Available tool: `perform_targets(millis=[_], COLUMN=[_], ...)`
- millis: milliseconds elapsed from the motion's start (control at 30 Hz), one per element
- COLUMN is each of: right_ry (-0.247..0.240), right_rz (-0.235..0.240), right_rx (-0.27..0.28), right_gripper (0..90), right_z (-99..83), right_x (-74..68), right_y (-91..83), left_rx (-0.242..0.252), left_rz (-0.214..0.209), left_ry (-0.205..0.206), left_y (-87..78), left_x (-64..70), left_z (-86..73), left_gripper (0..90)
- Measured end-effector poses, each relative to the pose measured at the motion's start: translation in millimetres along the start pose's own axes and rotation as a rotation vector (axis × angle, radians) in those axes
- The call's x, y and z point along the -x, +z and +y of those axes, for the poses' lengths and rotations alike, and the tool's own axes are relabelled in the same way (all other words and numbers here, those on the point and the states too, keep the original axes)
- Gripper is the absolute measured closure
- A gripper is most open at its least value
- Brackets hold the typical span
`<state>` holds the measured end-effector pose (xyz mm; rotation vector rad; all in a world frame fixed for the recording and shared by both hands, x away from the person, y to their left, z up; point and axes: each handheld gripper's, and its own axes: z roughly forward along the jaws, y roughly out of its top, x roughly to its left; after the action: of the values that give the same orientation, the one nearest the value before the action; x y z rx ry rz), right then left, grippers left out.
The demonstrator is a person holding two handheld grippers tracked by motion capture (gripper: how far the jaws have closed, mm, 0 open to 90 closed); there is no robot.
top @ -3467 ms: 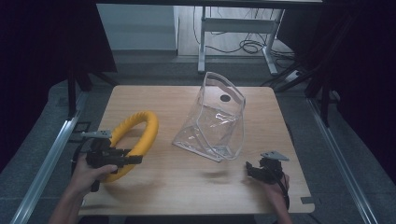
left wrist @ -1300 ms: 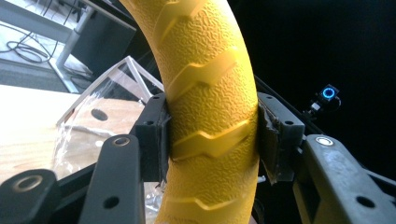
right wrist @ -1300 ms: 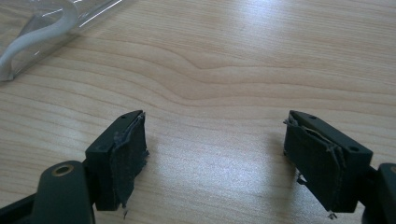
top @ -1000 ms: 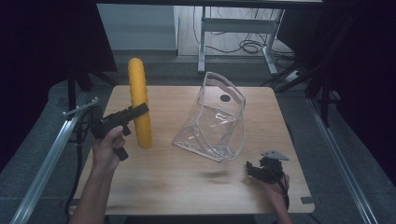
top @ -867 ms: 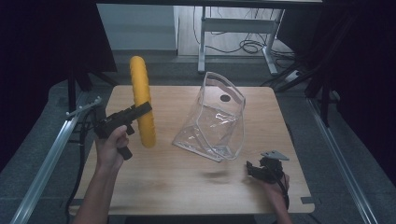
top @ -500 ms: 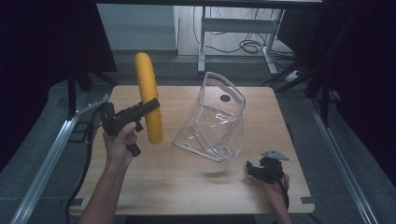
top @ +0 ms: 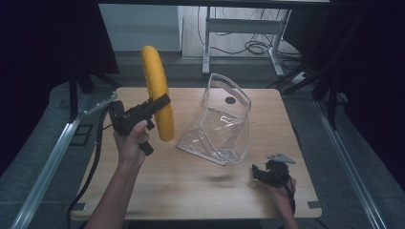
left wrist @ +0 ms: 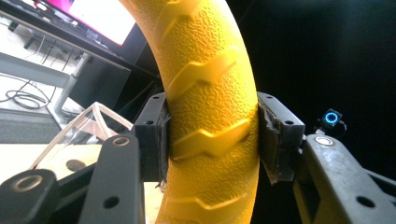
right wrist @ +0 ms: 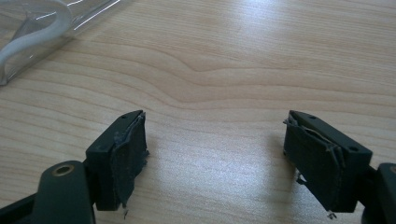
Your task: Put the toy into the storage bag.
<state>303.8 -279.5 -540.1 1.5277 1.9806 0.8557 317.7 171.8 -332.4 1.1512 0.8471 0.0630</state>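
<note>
Clear bag standing empty on table, left tongs clamping yellow ring, right tongs spread wide

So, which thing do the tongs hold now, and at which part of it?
The left tongs are shut across the band of the yellow ring, lifted upright above the table. The right tongs hold nothing.
</note>
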Motion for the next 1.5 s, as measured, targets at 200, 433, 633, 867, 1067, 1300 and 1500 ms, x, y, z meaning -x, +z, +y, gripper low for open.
perform_targets(millis=[200,433,633,867,1067,1300,1500], right_ry=[-0.001,0.002,0.001,-0.002,0.002,0.006,0.005], right_rz=[-0.001,-0.001,0.0,-0.001,-0.001,-0.003,-0.004], right_rx=[0.0,-0.001,-0.002,-0.001,0.0,0.001,0.001], right_gripper=[21.5,21.5,21.5,21.6,21.6,21.6,21.6], right_z=[0.2,0.5,0.6,0.6,0.7,0.9,1.0], right_x=[0.2,0.2,0.3,0.5,0.4,0.3,0.4], right_y=[0.1,0.0,0.1,0.3,0.5,0.8,1.0], left_rx=[0.017,0.016,0.019,0.03,0.03,0.022,0.005], left_rz=[-0.014,-0.026,-0.045,-0.066,-0.083,-0.107,-0.126], left_ry=[-0.002,0.012,0.032,0.049,0.054,0.069,0.061], left_y=[5.9,18.3,28.1,36.0,45.3,62.1,74.3], left_x=[5.8,15.3,26.5,37.7,47.0,60.7,66.7], left_z=[1.3,4.2,7.1,10.0,12.8,15.0,13.3], left_gripper=[50.9,50.8,50.8,50.8,50.8,50.8,50.8])
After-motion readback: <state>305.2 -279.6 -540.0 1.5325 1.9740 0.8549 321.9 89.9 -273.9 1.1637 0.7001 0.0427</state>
